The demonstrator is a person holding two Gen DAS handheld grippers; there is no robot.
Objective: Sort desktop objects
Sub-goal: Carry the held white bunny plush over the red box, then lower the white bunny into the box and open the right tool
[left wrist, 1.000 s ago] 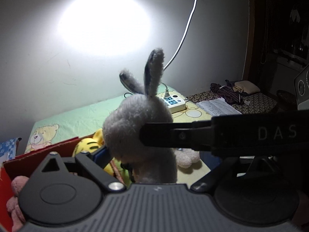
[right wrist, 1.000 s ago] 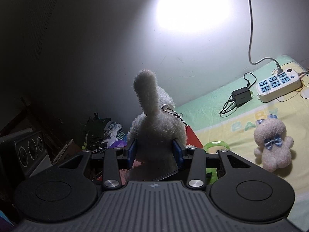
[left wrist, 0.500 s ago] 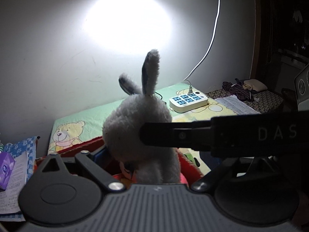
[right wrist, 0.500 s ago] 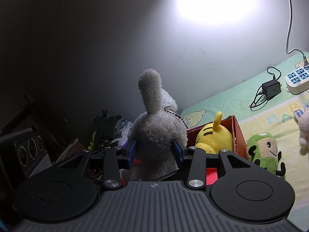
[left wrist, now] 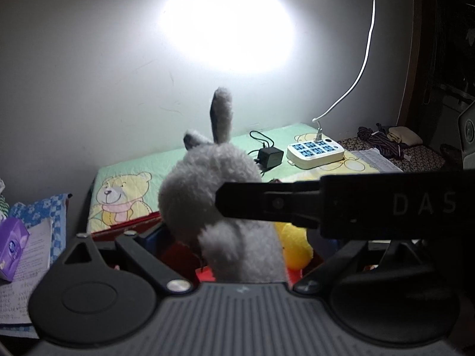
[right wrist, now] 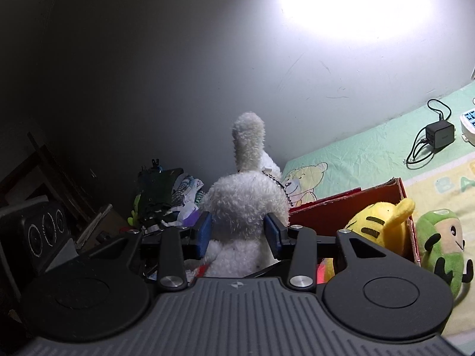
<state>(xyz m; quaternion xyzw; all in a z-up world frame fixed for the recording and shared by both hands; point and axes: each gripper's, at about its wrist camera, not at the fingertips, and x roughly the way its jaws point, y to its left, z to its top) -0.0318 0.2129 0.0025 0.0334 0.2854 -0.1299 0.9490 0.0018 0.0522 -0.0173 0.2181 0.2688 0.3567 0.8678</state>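
Home, likely a bedroom or child's corner. Counter covered by a pastel cloth (left wrist: 133, 172) printed with cartoon bears. Soft toys in a red box (right wrist: 356, 207). Power strip (left wrist: 314, 155) and charger (left wrist: 269, 156) against a scuffed white wall (left wrist: 89, 74). Heap of clothes (right wrist: 169, 195) in the dark corner; papers (left wrist: 26, 264) alongside.

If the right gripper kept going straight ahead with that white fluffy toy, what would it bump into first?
Probably the pile of clothes by the grey wall, just beyond the white plush toy in the right gripper; depth is hard to judge.
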